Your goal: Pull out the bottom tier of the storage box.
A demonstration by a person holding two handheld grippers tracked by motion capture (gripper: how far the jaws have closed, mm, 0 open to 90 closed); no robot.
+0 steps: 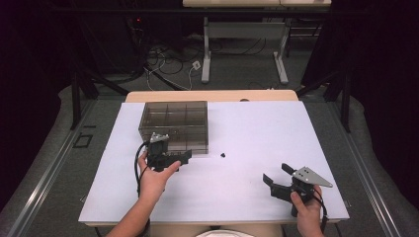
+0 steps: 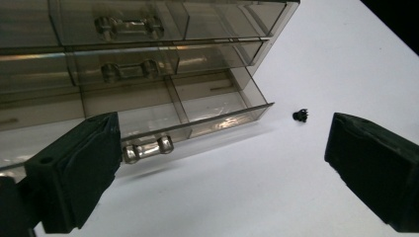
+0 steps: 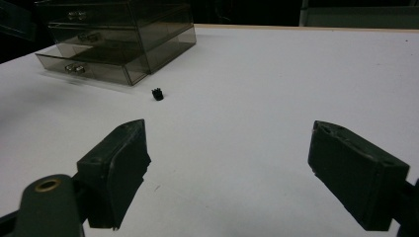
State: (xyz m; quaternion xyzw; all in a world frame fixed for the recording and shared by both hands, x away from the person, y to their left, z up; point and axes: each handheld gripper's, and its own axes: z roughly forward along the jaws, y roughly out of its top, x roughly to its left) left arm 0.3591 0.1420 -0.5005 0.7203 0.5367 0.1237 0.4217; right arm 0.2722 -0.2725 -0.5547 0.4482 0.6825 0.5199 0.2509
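My left gripper (image 2: 217,163) is wide open, nothing btwn the jaws, hanging just in front of the smoky drawer unit (image 1: 174,126). In the left gripper view one jaw sits right beside the metal handle (image 2: 147,147) of the bottom drawer (image 2: 197,116), which is pulled out partway; the two drawers above look shut. Jaw and handle are v. close, can't tell if touching.

Right gripper (image 3: 230,163) also fully open and empty, low over the white table (image 1: 257,148) on my right side, well apart from the unit. It looks straight toward the small black part (image 3: 157,94), which lies on the bare table just beside the open drawer's front corner, not touching it.

My read: the drawer is open enough, next is getting that black bit into it. To do it well:
- use the right gripper, it already faces the part w/ a clear path
- come in low, one jaw each side of the part, and close slow; it's tiny and could squirt out
- keep the left gripper near the handle to steady the unit, but out of the right's path
- lift clear of the drawer's front wall before moving over, then release low inside so it doesn't bounce out.
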